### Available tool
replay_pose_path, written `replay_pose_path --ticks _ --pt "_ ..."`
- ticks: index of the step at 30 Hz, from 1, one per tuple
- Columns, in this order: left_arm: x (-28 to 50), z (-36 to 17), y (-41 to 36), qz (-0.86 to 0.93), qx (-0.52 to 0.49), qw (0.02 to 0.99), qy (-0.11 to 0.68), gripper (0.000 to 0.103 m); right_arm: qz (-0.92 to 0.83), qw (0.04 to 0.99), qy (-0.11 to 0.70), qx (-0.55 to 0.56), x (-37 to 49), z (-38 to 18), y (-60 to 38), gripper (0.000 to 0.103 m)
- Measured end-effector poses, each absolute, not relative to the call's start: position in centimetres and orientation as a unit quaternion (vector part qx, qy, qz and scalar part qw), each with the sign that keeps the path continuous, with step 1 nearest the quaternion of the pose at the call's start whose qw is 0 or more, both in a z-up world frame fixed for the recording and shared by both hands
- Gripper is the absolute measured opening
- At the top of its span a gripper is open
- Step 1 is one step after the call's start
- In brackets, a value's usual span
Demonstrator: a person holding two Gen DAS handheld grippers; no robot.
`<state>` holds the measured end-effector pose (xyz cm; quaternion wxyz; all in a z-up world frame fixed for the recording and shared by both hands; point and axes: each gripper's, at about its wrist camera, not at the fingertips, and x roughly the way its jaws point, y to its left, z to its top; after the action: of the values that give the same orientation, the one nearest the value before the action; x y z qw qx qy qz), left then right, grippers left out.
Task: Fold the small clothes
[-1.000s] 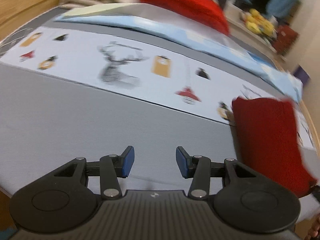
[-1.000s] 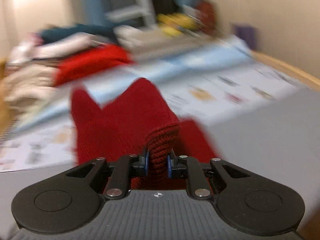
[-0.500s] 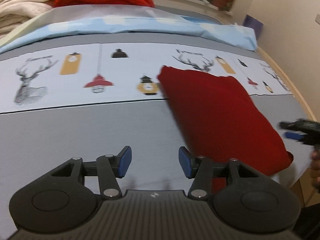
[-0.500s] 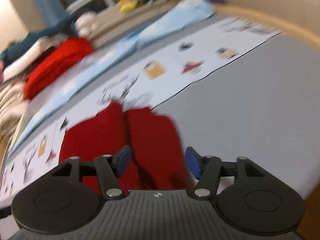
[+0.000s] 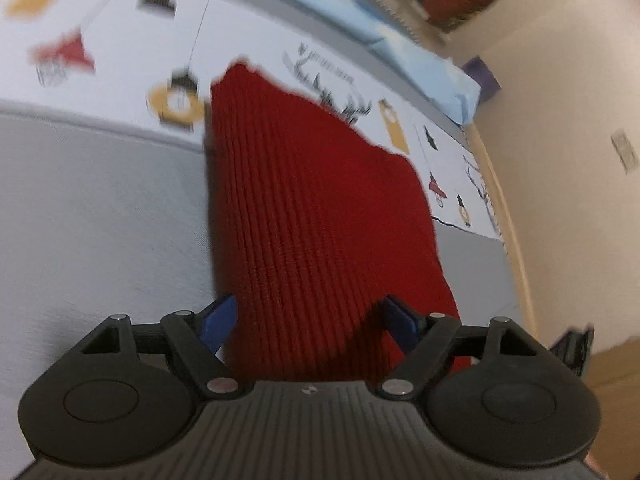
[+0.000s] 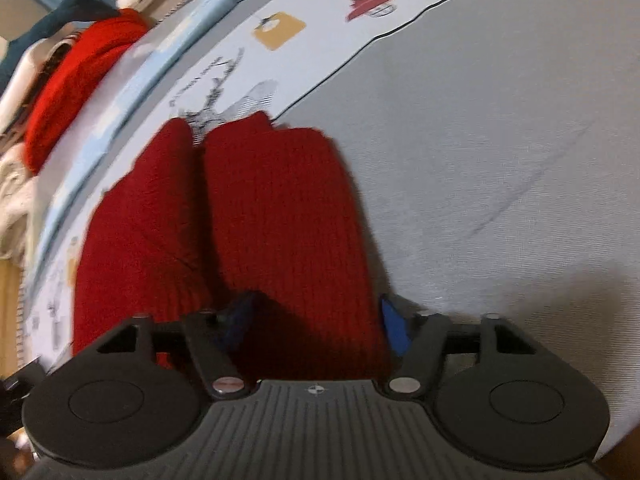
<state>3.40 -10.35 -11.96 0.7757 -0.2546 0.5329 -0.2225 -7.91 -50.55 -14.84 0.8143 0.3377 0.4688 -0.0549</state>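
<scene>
A red ribbed knit garment [image 5: 312, 200] lies flat on the bed, folded lengthwise, across the grey cover and the printed band. My left gripper [image 5: 310, 312] hovers low over its near end. The jaws are opening wide, with the knit between the blue pads [image 5: 218, 320], which do not press on it. In the right wrist view the same garment [image 6: 280, 220] shows two side-by-side lobes at its far end. My right gripper [image 6: 316, 310] straddles its right half. Its jaws are closing slightly, and the pads [image 6: 394, 328] stand apart from the cloth.
The grey bed cover [image 5: 100, 220] meets a white band printed with deer and lamps [image 5: 120, 20]; beyond it lies a light blue sheet [image 5: 440, 72]. A wooden bed edge [image 5: 516, 260] runs along the wall. Red [image 6: 72, 80] and cream [image 6: 12, 184] clothes are piled at the far left.
The right gripper let go of the red garment, which now lies flat on the bed. Both grippers sank toward it; the left swung over its near end and opened wider.
</scene>
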Motion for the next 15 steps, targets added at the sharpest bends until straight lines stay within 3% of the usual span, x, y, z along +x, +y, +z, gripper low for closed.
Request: replay_pose_path --ticks 2,5,7,9,11,15 --pt "4.4 -13.7 -10.3 -0.215 -0.293 0.762 0.537 0.094 -0.053 0.815 0.466 0.340 -8.0 -15.0 -50.7 0.061" --pt "5.2 -15.0 -10.6 -0.209 -0.317 0.752 0.538 0.094 -0.043 0.814 0.459 0.353 -7.2 -14.6 -50.1 0.048" --pt "5.4 -15.0 -10.8 -0.207 -0.309 0.761 0.532 0.086 -0.034 0.820 0.452 0.350 -7.0 -14.1 -49.4 0.035" --pt "5.4 -14.3 -10.8 -0.203 -0.292 0.773 0.525 0.066 -0.034 0.827 0.448 0.338 -6.8 -13.8 -48.9 0.031" --pt "5.5 -13.4 -10.6 -0.206 -0.281 0.782 0.517 0.060 -0.037 0.831 0.444 0.333 -6.8 -13.5 -48.3 0.027" --pt "5.1 -10.6 -8.7 -0.192 -0.243 0.810 0.497 0.058 -0.024 0.834 0.438 0.335 -6.1 -13.1 -46.8 0.022"
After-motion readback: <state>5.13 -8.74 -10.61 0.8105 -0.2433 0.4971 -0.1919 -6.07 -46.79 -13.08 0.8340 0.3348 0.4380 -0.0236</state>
